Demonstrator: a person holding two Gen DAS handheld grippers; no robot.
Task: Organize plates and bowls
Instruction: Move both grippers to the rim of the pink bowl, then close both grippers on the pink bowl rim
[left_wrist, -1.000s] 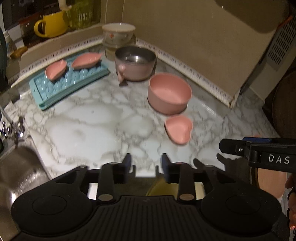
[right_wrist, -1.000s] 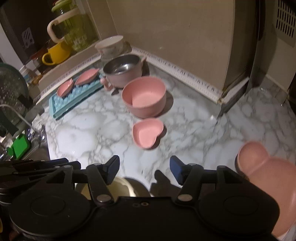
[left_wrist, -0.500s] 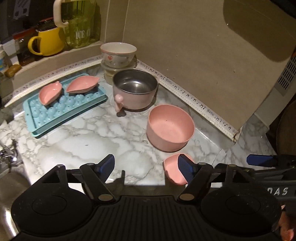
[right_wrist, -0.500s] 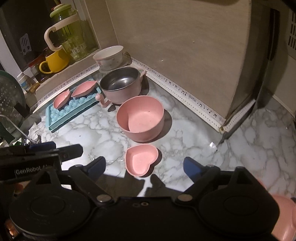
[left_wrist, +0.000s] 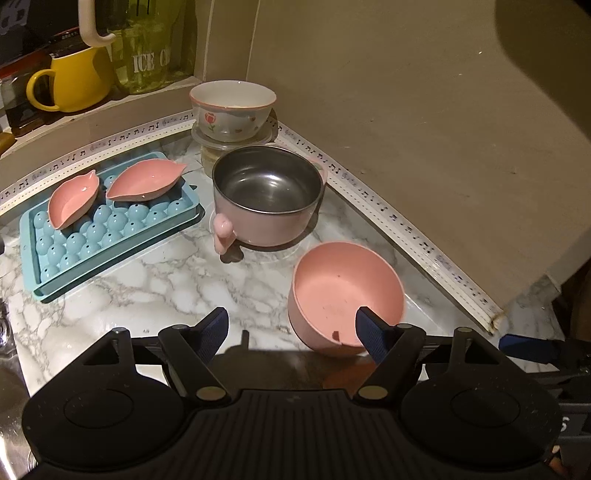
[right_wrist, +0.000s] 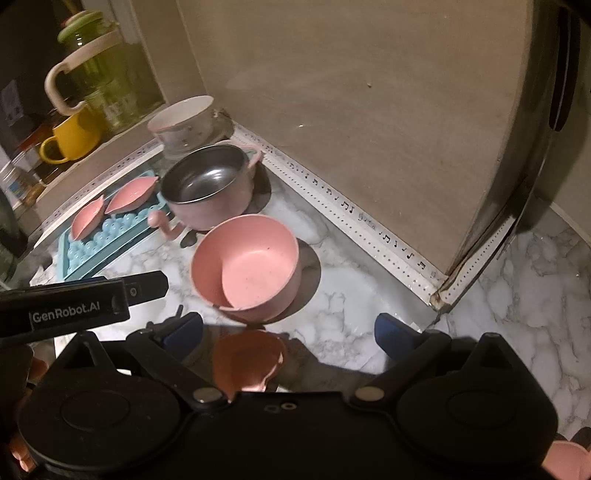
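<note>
Both tools gape empty: left tool (left_wrist: 291, 325), right tool (right_wrist: 288, 332).

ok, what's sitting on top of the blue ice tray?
Two pink leaf-shaped dishes rest side by side on the back end of the blue ice tray. The tray's domes beneath them are covered; the rest of the tray is bare.

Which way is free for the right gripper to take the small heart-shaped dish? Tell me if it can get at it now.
Probably yes. The right gripper is open, jaws wide, and the heart-shaped dish lies between its fingers on the marble counter. The big pink bowl sits just beyond, apart. Nothing covers the dish.
</note>
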